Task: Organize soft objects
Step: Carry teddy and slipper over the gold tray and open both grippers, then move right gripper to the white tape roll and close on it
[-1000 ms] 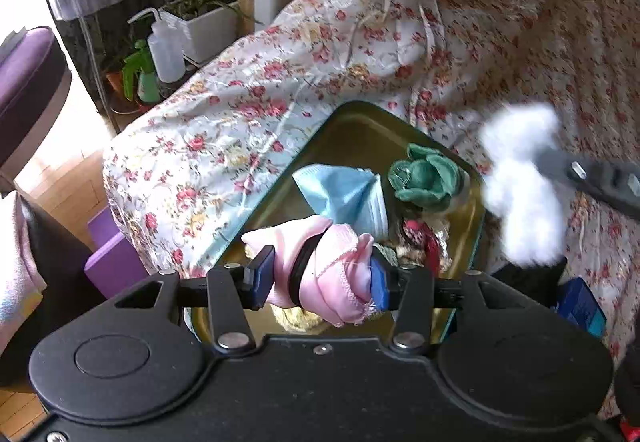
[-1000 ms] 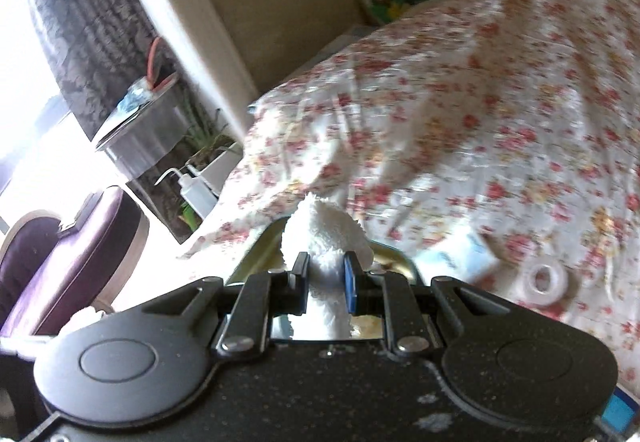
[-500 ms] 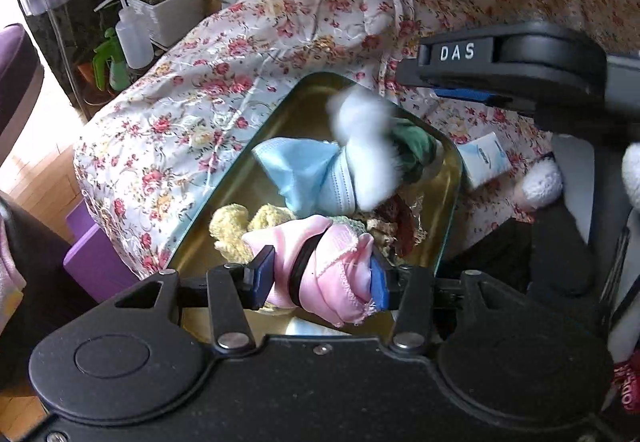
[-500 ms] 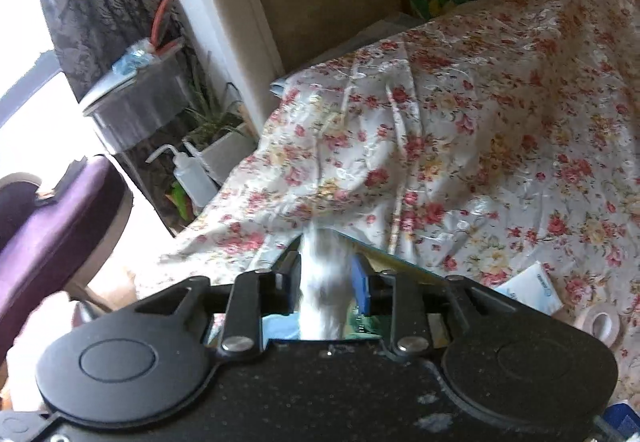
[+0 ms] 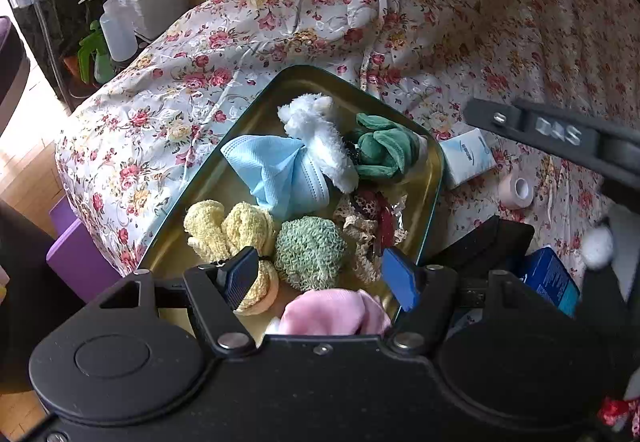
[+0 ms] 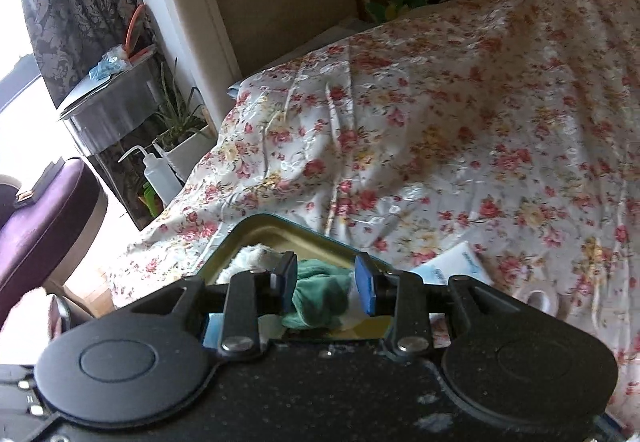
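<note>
A gold metal tray (image 5: pixel 256 110) lies on the floral bed. In it are a white fluffy piece (image 5: pixel 320 138), a blue face mask (image 5: pixel 272 170), a green plush piece (image 5: pixel 380 150), yellow knit pieces (image 5: pixel 228 226), a green knit piece (image 5: pixel 310 250) and lace scraps (image 5: pixel 360 226). A pink cloth (image 5: pixel 332 312) lies at the tray's near end, below my open left gripper (image 5: pixel 320 274). My right gripper (image 6: pixel 326 278) is open and empty above the tray's far end (image 6: pixel 276 222), over the green plush (image 6: pixel 320 290); its body (image 5: pixel 560 134) shows at the right of the left wrist view.
A tissue pack (image 5: pixel 468 156), a tape roll (image 5: pixel 516 190) and a blue box (image 5: pixel 554 282) lie on the bedspread (image 5: pixel 320 22) right of the tray. A squeeze bottle (image 5: pixel 116 30), a potted plant (image 5: pixel 156 2) and a purple seat (image 6: pixel 36 218) stand left of the bed.
My left gripper opened and the pink cloth dropped into the tray's near end. My right gripper opened, left the white fluffy piece in the tray and drew back to the right.
</note>
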`<action>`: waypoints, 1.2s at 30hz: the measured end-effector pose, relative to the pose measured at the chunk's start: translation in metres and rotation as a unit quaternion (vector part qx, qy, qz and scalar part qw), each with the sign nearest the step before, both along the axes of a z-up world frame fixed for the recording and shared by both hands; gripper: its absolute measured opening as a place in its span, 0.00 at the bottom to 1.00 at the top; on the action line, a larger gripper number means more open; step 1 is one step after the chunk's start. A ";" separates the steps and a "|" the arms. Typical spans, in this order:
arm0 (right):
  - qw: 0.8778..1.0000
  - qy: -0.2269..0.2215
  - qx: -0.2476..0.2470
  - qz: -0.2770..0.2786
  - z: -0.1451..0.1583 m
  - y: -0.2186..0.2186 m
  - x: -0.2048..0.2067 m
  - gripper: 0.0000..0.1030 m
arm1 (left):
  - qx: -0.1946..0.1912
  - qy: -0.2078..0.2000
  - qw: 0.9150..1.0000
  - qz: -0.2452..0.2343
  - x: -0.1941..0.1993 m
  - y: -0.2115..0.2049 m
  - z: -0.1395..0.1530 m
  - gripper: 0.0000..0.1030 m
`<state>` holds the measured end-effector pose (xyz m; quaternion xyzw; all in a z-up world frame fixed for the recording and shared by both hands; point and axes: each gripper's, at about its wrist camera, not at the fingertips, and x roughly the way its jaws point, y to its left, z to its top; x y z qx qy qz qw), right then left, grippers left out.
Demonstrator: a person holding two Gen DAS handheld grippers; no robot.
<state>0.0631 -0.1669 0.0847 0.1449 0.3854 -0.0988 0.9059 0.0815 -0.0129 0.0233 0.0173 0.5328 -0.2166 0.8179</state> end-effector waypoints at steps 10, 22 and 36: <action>1.000 0.014 -0.015 -0.017 0.003 -0.029 -0.042 0.37 | 0.006 0.000 1.000 0.002 -0.001 -0.010 0.000 0.62; 0.992 0.071 -0.041 -0.093 -0.023 -0.087 -0.085 0.43 | 0.022 0.003 1.000 -0.016 -0.011 -0.042 -0.005 0.63; 0.979 0.111 -0.026 -0.168 -0.058 -0.136 -0.095 0.57 | 0.037 -0.009 0.995 -0.091 -0.032 -0.113 -0.011 0.63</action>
